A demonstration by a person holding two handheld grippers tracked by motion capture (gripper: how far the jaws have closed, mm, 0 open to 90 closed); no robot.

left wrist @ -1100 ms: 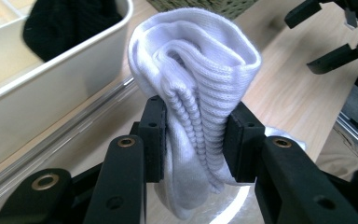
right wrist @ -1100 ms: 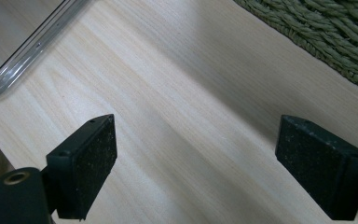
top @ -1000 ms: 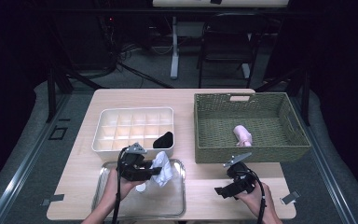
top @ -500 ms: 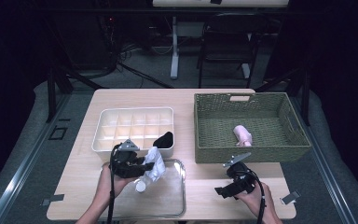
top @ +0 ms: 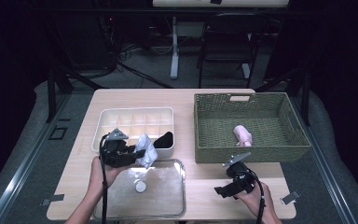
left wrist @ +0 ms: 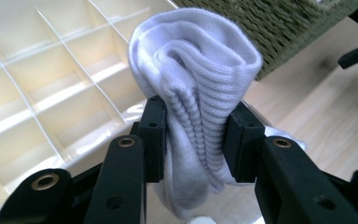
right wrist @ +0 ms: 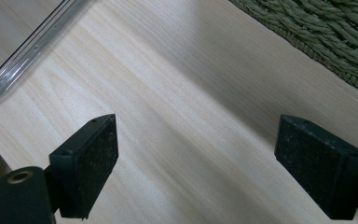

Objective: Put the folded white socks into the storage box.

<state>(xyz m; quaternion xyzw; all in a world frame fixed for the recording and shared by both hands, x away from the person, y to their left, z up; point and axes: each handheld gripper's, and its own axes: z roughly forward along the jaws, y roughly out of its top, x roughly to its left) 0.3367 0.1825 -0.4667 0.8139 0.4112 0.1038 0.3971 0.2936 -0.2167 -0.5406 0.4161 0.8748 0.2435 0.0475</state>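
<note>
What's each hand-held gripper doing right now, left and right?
Left hand-held gripper: shut on the white sock, near the divided tray.
Right hand-held gripper: open, holding nothing, over the table.

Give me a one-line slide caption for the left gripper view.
Left gripper clamps a rolled white sock above the cream divided organizer.

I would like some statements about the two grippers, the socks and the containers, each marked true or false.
1. The left gripper is shut on a white sock. True.
2. The right gripper holds a pink sock. False: its jaws are open above bare table; the pink sock lies in the woven basket.
3. A black sock lies in the divided tray. True.
4. The metal tray is stacked with socks. False: a small round object lies there.
</note>
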